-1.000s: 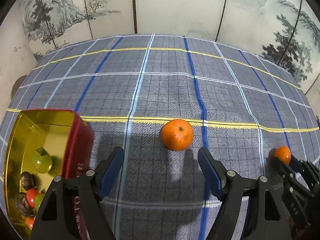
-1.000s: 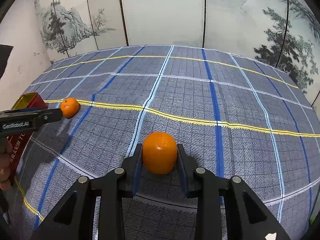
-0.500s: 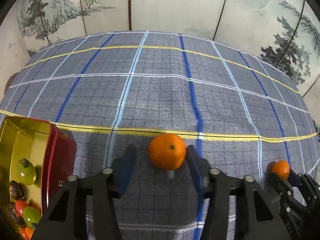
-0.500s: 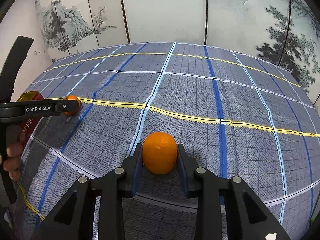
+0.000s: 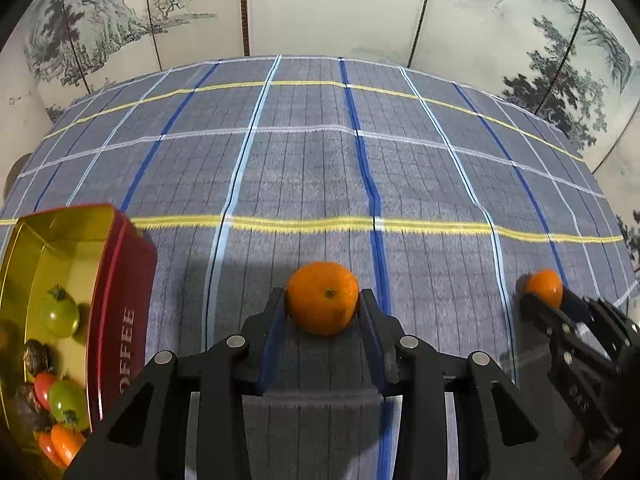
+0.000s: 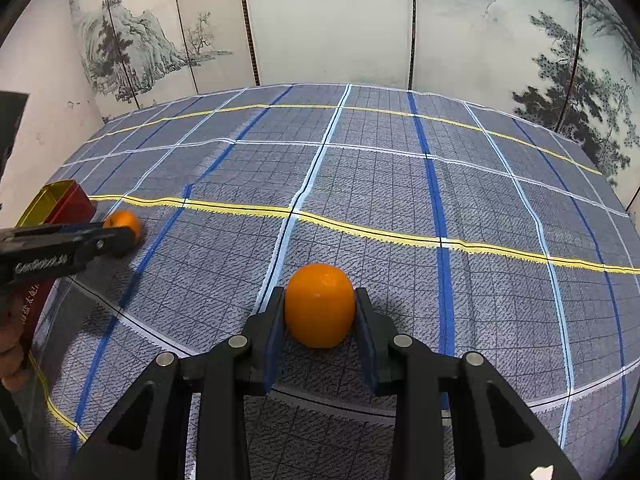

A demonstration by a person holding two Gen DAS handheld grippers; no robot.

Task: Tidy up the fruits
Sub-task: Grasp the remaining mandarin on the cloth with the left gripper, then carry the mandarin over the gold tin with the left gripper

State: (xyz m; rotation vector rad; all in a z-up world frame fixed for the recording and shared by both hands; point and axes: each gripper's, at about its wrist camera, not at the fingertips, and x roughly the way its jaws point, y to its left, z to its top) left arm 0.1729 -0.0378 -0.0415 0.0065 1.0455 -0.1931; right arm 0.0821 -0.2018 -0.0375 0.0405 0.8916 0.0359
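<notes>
Fingers of both grippers (image 5: pixel 322 312) (image 6: pixel 319 312) clamped on oranges (image 5: pixel 322 297) (image 6: pixel 319 304); tin (image 5: pixel 124 320) lettered, perhaps, "COFFEE".

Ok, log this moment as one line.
left hand-held gripper: just closed on left orange | right hand-held gripper: shut on right orange | tin: fruit inside

The red tin (image 5: pixel 124 320) bears pale upright letters reading "OFFEE" on its side wall (the first letter is cut off), Chinese characters too blurred to read show on it in the right wrist view, and the left gripper (image 6: pixel 132 236) carries a blurred "GenRobot" mark.
</notes>
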